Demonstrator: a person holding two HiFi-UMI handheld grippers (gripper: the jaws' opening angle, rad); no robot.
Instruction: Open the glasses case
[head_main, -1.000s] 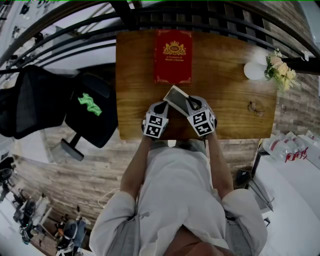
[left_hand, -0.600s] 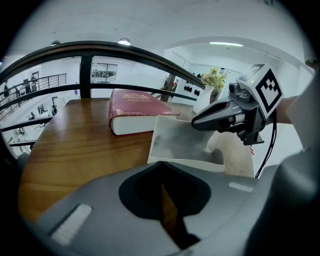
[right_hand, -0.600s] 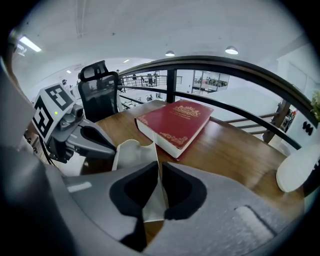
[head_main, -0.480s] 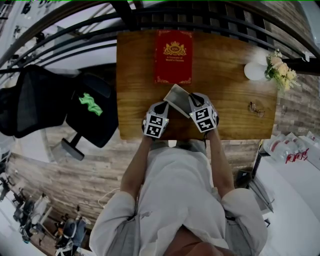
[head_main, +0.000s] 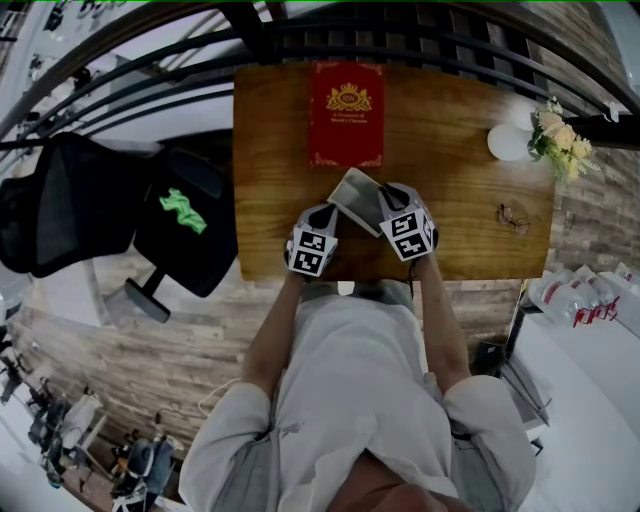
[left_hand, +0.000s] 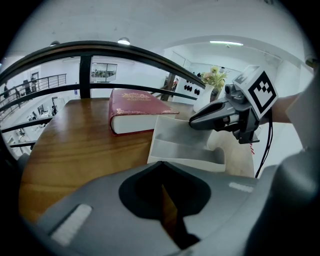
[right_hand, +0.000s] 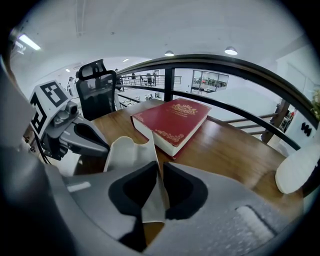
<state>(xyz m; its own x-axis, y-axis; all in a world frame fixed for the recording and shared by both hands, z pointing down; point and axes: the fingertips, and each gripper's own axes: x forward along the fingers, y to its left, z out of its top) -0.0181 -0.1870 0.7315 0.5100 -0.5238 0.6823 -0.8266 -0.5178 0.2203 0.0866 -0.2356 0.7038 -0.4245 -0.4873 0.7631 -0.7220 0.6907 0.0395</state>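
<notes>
The grey glasses case (head_main: 353, 191) is held just above the near part of the wooden table (head_main: 270, 150), partly unfolded, with one panel tilted up. My right gripper (head_main: 383, 196) grips the raised flap (right_hand: 150, 150). Its jaws are opening, and the thin flap still sits pinched between the pads (right_hand: 155, 172). My left gripper (head_main: 325, 212) is shut, its tips on the case's near edge (left_hand: 161, 161). In the left gripper view the right gripper (left_hand: 196, 120) meets the case's upper panel (left_hand: 182, 130).
A red book (head_main: 347, 98) lies flat at the far middle of the table. At the right are a pair of glasses (head_main: 513, 216) and a white vase with flowers (head_main: 512, 142). A black office chair (head_main: 170, 215) stands left of the table, with a railing behind it.
My right gripper has edged slightly away from me with the flap, tilting the case a little. The left gripper has not moved.
</notes>
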